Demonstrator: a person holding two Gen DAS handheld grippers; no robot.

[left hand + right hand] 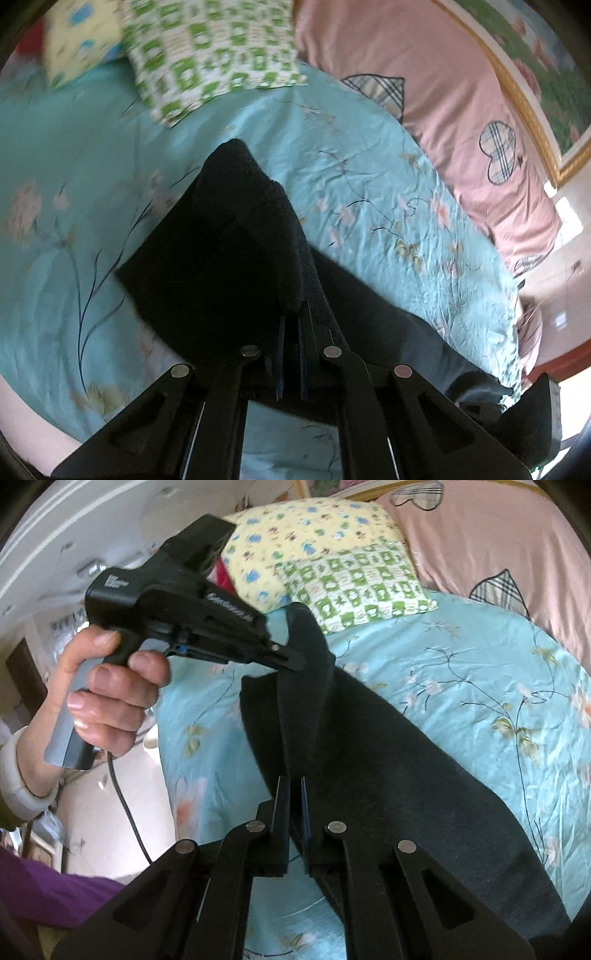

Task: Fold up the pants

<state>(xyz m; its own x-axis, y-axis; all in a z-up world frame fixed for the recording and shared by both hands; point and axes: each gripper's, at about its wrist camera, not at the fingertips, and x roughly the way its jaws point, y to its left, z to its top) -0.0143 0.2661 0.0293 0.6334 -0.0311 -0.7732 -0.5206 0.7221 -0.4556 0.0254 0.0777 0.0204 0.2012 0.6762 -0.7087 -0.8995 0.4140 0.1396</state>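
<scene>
Black pants [369, 746] apparently between both claws' jaws.

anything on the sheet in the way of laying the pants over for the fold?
Nothing visible. Both tools, left and right, grip the black pants; the teal sheet beside them is bare. The green pillow sits farther up.

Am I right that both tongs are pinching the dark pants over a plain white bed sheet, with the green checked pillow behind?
Not quite: the sheet is turquoise with a flower print, as the right wrist view shows. The rest holds: both tongs, left and right, pinch the dark pants, with the green checked pillow behind.
</scene>
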